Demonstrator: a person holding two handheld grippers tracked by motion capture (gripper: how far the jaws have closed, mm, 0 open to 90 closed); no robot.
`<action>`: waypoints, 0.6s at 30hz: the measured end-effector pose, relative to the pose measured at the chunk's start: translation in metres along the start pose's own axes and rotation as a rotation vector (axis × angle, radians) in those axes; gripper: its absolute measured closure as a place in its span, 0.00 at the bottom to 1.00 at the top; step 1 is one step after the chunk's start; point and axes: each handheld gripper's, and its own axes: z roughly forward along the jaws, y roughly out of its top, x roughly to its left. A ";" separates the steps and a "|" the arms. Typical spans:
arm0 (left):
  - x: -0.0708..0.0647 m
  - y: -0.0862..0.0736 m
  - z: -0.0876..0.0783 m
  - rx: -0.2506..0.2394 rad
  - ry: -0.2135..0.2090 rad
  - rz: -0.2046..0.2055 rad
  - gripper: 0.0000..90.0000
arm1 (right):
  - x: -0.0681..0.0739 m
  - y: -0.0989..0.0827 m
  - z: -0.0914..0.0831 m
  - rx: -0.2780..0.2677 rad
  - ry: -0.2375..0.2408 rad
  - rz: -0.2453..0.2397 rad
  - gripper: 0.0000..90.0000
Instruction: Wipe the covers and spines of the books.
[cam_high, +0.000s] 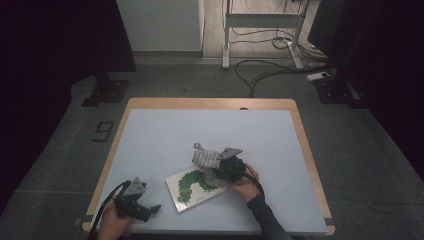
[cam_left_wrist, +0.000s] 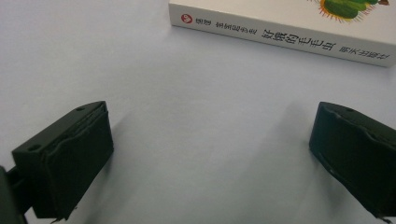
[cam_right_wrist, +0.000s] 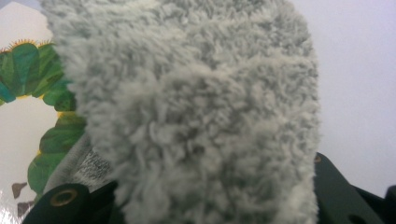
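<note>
Wiping goes best if the right gripper (cam_high: 216, 167), pinching the fluffy grey cloth (cam_right_wrist: 196, 116), drags it flat across the book (cam_high: 192, 190) just below; left gripper (cam_left_wrist: 210, 154) idles spread.

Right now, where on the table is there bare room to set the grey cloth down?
The whole far half of the table is bare, as is the right side beyond the right tool holding the fluffy grey cloth. The near middle is crowded by the picture book.

Wooden-edged table (cam_high: 210, 104) (pale top), floor cables (cam_high: 260, 70) beyond
</note>
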 end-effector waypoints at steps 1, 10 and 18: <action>0.000 0.000 0.000 0.000 0.000 0.000 0.00 | 0.000 0.000 0.000 0.000 0.000 0.000 0.67; 0.000 0.000 0.000 0.000 0.001 0.000 0.00 | 0.004 -0.013 -0.013 -0.009 -0.013 -0.002 0.67; 0.000 0.000 0.000 0.000 0.000 0.000 0.00 | 0.011 -0.024 -0.025 -0.010 -0.011 -0.005 0.67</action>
